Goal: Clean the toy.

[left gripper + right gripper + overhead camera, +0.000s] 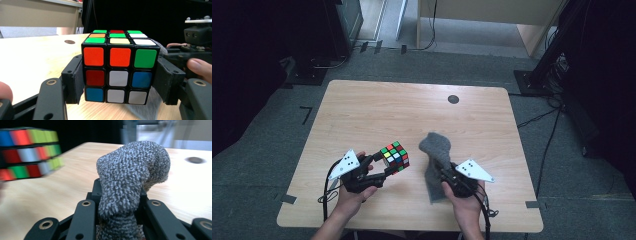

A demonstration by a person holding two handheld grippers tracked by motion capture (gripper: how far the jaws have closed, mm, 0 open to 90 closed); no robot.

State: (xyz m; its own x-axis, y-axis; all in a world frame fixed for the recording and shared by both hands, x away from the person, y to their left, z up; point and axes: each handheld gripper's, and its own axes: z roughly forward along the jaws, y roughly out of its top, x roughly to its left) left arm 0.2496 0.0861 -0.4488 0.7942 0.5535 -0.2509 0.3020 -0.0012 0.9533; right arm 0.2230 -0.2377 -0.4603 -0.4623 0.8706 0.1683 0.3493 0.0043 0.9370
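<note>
My left gripper (384, 165) is shut on a scrambled puzzle cube (395, 156), held just above the wooden table (377, 110). In the left gripper view the cube (120, 67) sits squarely between the two black pads (76, 80), which press on its left and right faces. My right gripper (443, 170) is shut on a grey fuzzy cloth (435, 150). The cloth (130, 180) bulges up over the jaws and droops toward the table's near edge. In the right gripper view the cube (27, 152) is a blur at the upper left.
A dark round hole (453, 99) marks the table's far side. Grey carpet surrounds the table, with cables and a black stand (542, 70) at the right. The other hand and its gripper (197, 45) show at the right of the left gripper view.
</note>
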